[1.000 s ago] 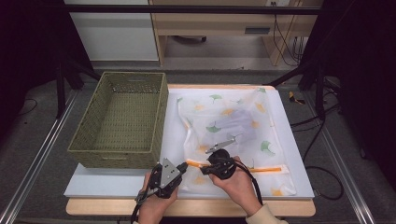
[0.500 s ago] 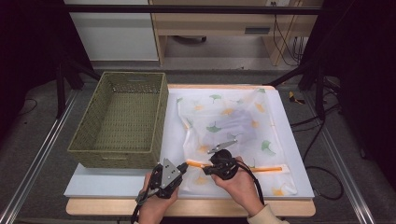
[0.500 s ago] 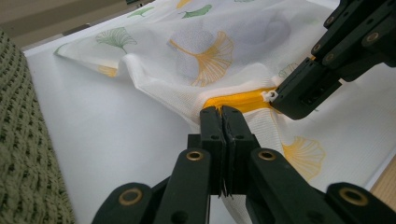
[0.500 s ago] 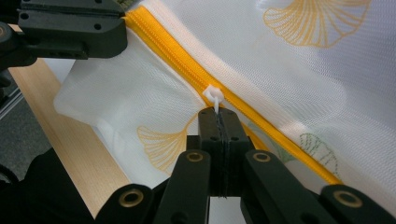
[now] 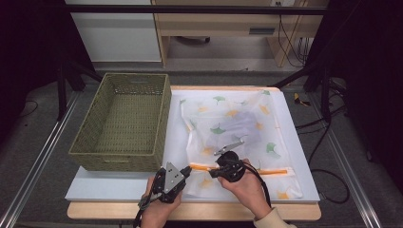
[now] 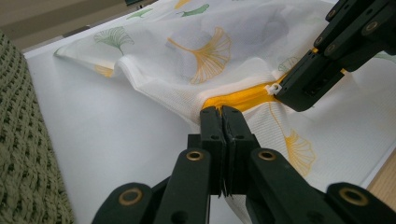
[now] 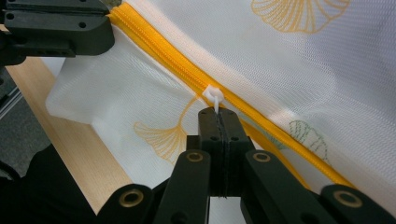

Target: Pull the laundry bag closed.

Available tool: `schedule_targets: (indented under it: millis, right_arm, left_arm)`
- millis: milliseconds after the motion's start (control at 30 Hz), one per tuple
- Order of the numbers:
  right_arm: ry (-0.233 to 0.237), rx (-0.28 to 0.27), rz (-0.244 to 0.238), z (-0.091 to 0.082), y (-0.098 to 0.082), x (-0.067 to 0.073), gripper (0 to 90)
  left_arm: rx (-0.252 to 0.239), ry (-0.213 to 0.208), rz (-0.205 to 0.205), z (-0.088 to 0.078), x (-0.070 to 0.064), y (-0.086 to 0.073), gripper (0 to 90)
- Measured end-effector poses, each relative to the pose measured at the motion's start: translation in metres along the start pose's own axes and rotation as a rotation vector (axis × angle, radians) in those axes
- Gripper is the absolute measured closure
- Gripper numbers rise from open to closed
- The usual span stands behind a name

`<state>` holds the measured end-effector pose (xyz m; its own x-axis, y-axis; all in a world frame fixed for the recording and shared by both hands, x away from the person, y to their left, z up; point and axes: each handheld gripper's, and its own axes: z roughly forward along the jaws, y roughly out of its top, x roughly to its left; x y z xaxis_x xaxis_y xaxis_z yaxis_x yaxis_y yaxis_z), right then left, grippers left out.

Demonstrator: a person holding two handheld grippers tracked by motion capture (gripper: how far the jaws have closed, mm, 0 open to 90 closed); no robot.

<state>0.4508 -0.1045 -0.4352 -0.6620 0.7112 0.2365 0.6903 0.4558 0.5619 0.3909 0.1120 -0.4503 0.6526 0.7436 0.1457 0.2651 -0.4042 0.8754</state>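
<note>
mesh bag (image 5: 237,133) lies flat on the table (image 5: 304,166), right of the basket (image 5: 119,123). my left gripper (image 6: 221,111) is clamped on the zipper (image 7: 159,46) end; my right gripper (image 7: 217,113) pinches the zipper pull (image 7: 213,94). step in hand: zipper work. next: steady pull along the track, left anchoring.

This looks like a lab or test room set up for recording, not a home. A white counter (image 5: 294,156) with a pale wooden front edge stands between two metal rails (image 5: 33,175) that run along a grey floor (image 5: 28,133). Black stand legs (image 5: 66,80) rise on both sides, with dark curtains behind them. Loose black cables (image 5: 323,137) trail over the floor at the right. At the back stand a plain wooden desk (image 5: 214,23) and a white cabinet (image 5: 114,33).
</note>
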Motion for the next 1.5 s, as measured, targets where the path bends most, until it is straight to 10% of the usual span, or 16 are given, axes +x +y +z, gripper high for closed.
schedule_targets:
  millis: [1500]
  right_arm:
    - [0.001, 0.005, 0.046, -0.019, -0.005, -0.021, 90.0]
  left_arm:
    - [-0.011, 0.013, -0.013, -0.003, 0.003, -0.001, 88.2]
